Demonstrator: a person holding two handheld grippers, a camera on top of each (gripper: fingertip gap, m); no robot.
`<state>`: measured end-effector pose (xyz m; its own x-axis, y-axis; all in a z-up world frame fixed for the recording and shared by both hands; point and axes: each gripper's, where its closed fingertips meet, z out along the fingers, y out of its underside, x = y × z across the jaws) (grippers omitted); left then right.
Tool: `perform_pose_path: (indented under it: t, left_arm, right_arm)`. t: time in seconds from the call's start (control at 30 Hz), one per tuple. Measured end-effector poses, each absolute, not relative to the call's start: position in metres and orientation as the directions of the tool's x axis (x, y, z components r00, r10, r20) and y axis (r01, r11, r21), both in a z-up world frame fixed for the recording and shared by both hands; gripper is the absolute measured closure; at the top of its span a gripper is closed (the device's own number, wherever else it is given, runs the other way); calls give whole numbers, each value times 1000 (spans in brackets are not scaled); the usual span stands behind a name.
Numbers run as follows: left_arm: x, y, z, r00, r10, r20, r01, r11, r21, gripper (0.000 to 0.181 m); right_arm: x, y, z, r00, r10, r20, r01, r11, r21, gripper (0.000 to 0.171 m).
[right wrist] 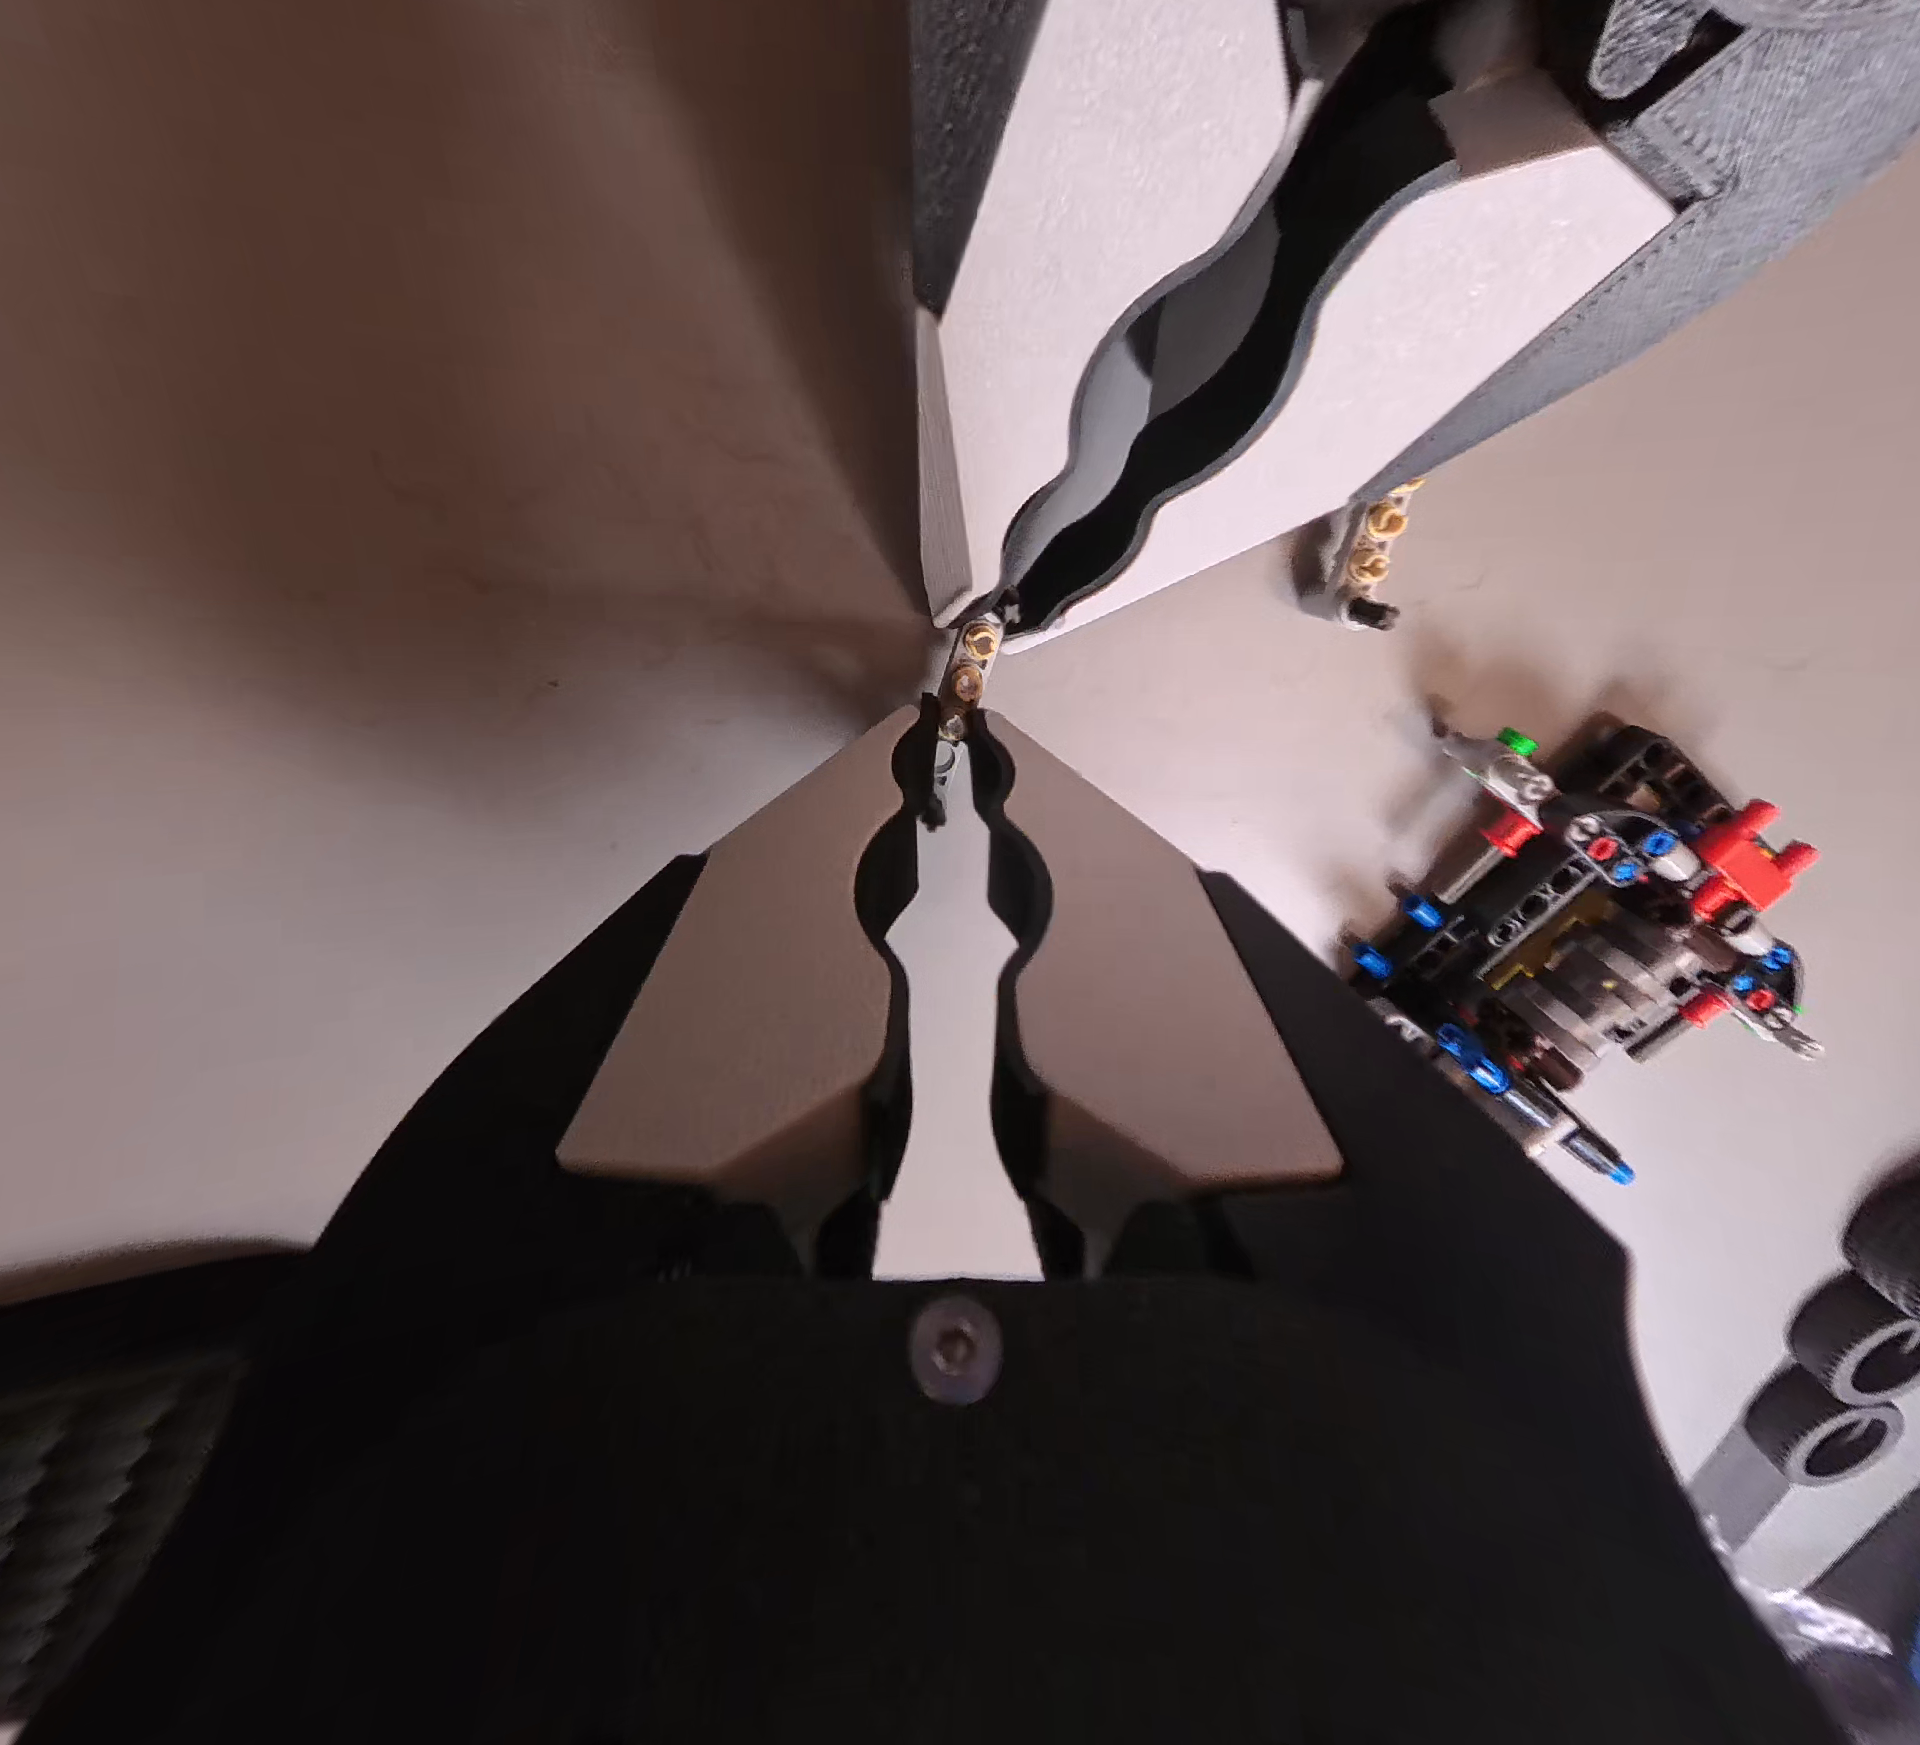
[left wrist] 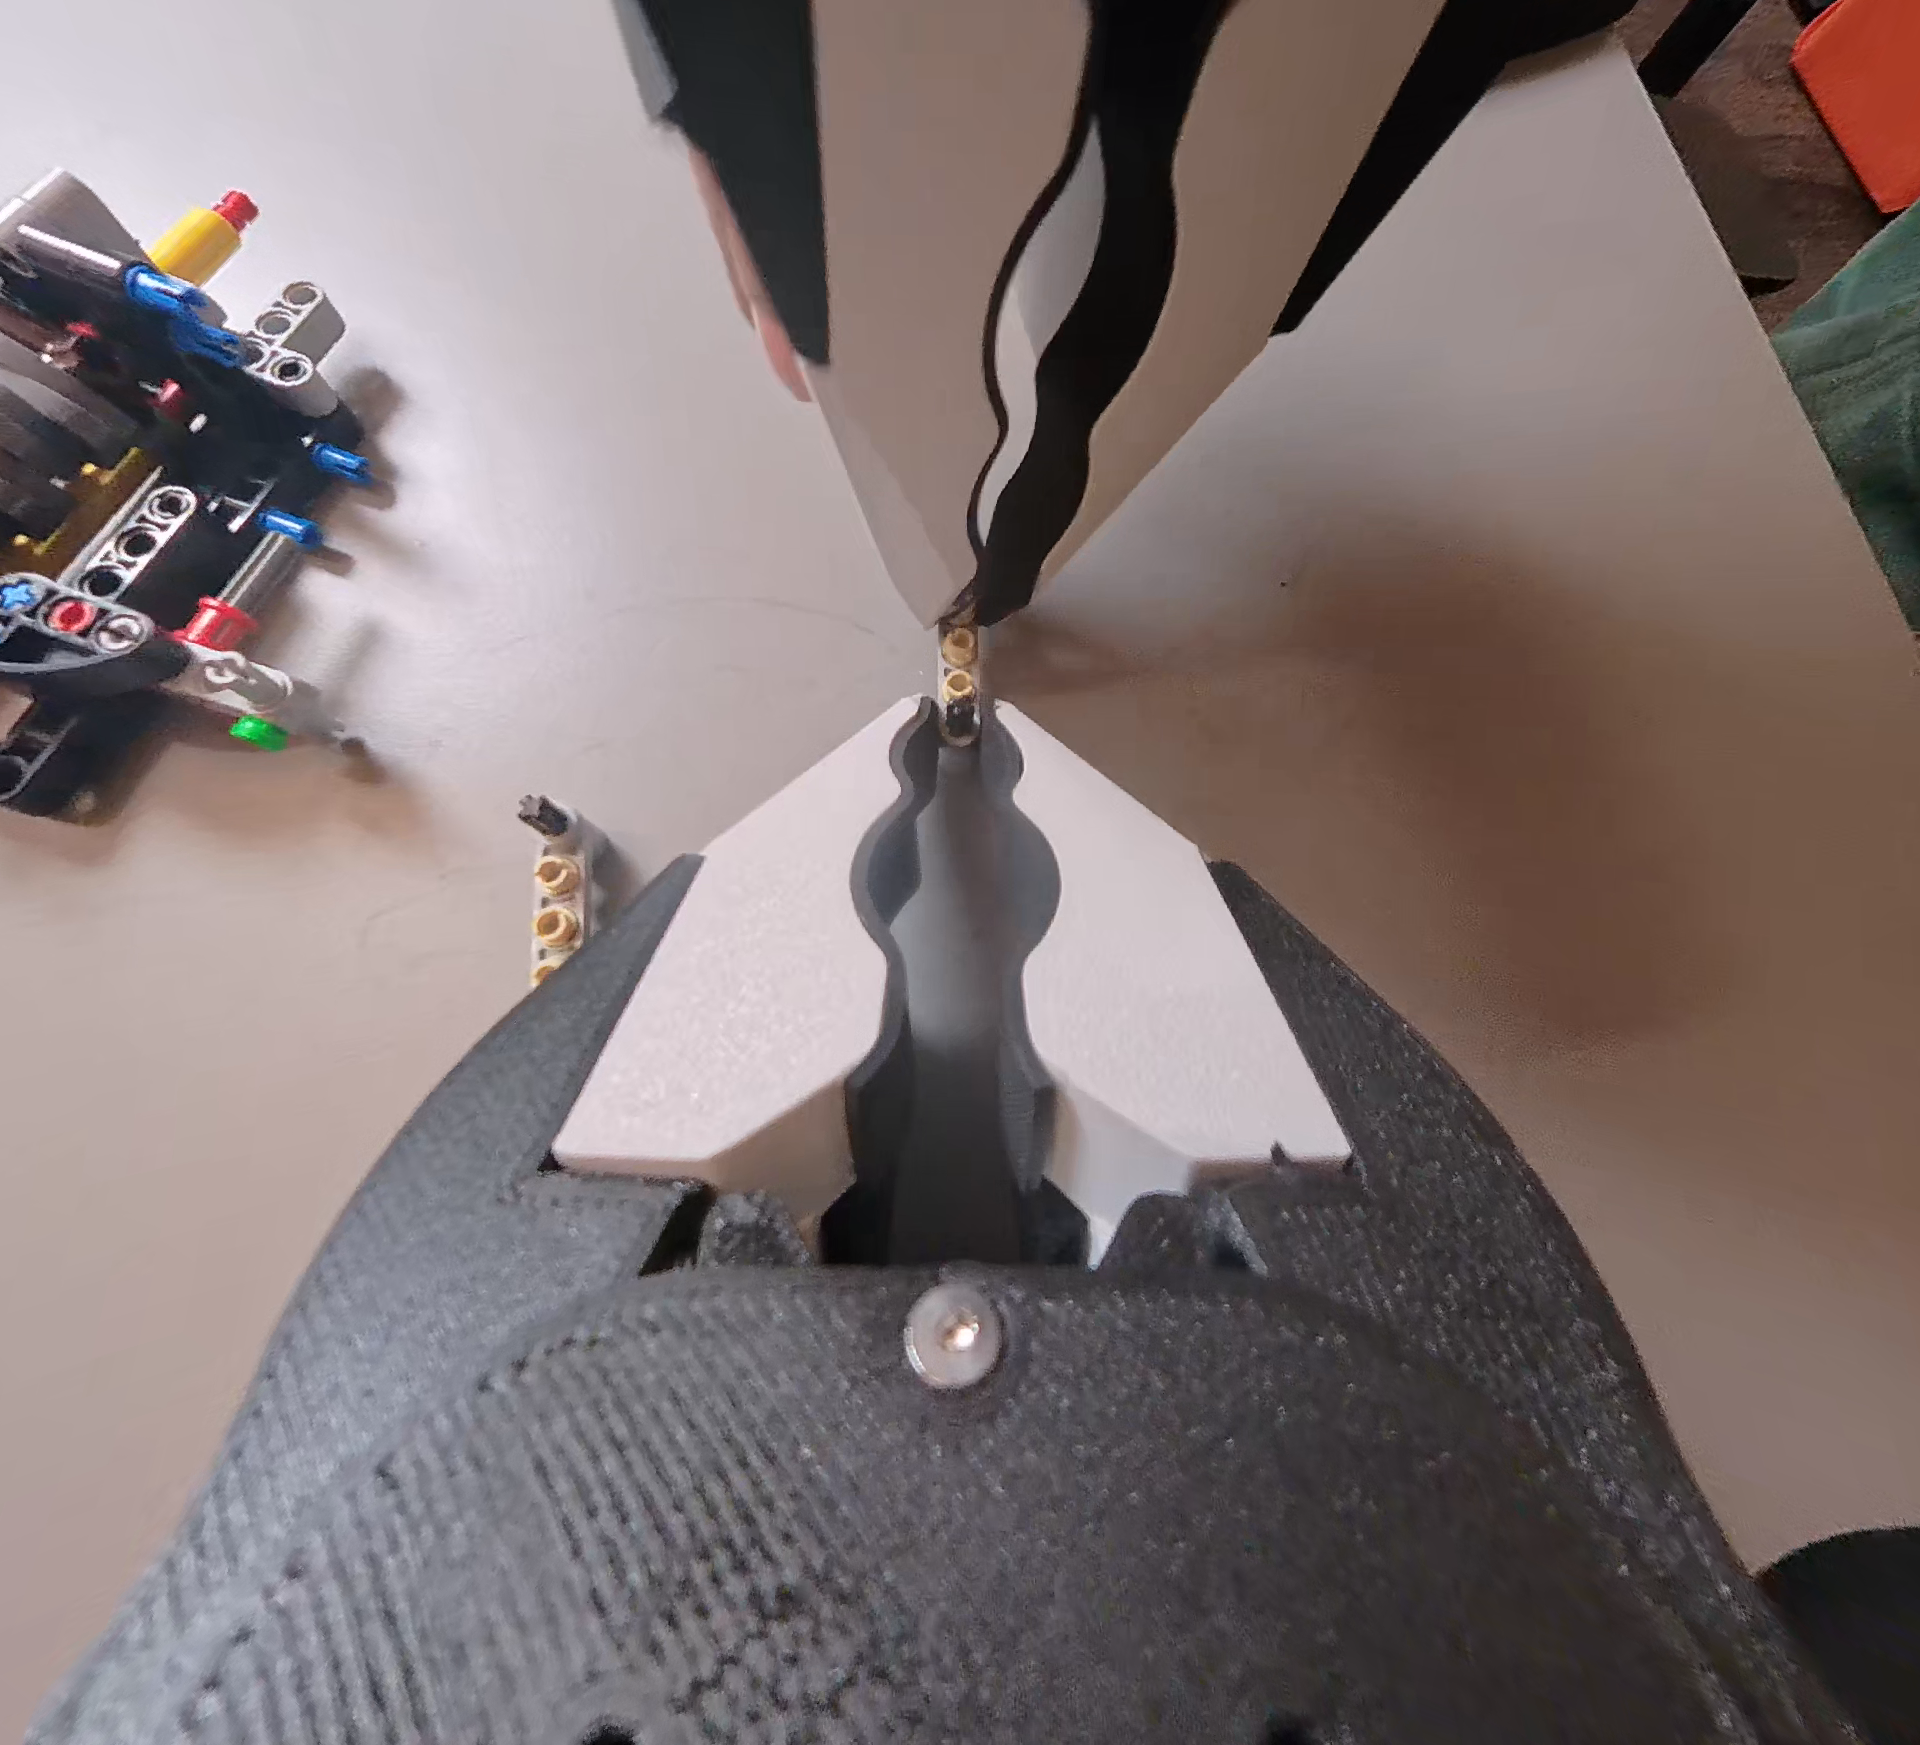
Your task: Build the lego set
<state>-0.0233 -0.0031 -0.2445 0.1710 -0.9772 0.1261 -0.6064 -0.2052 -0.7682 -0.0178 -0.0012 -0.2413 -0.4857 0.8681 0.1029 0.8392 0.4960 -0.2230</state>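
Both pinching small beam (left wrist: 958, 672): left hand-held gripper (left wrist: 961, 727), right hand-held gripper (right wrist: 948, 729). Chassis (right wrist: 1590, 947) part-built mid-right, second beam (left wrist: 561, 895) waiting on bench (left wrist: 416, 85).

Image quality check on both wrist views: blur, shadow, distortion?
Left wrist view: far right gripper motion-blurred, own left gripper sharp, broad soft shadow on the table, fisheye bending at the edges. Right wrist view: own gripper body underexposed to near black, lego assembly slightly smeared, held beam small but readable.
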Motion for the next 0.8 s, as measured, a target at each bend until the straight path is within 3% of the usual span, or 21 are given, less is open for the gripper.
perform_pose_path:
  t: [0.03,0.07,0.1,0.17,0.4,0.8]
  left_arm:
    - [-24,-3,-244,174,-976,133,-603,-212,-769,175]
    - [-24,-3,-244,176,-974,141,-600,-220,-770,175]
    - [-24,-3,-244,179,-973,148,-597,-227,-770,175]
    - [-24,-2,-243,184,-969,167,-590,-244,-770,175]
    - [-24,0,-239,211,-943,258,-545,-332,-770,175]
    - [-24,1,-236,232,-917,324,-509,-398,-763,175]
  right_arm:
    - [-18,-1,-241,-482,866,134,834,500,-233,165]
    - [-17,-3,-240,-479,865,150,829,502,-247,146]
    - [-17,-4,-238,-466,868,173,826,497,-265,137]
    - [-19,-1,-233,-444,857,261,809,509,-296,134]
    - [-20,0,-232,-386,787,481,757,569,-323,144]
    - [-21,6,-236,-277,743,609,736,572,-363,160]
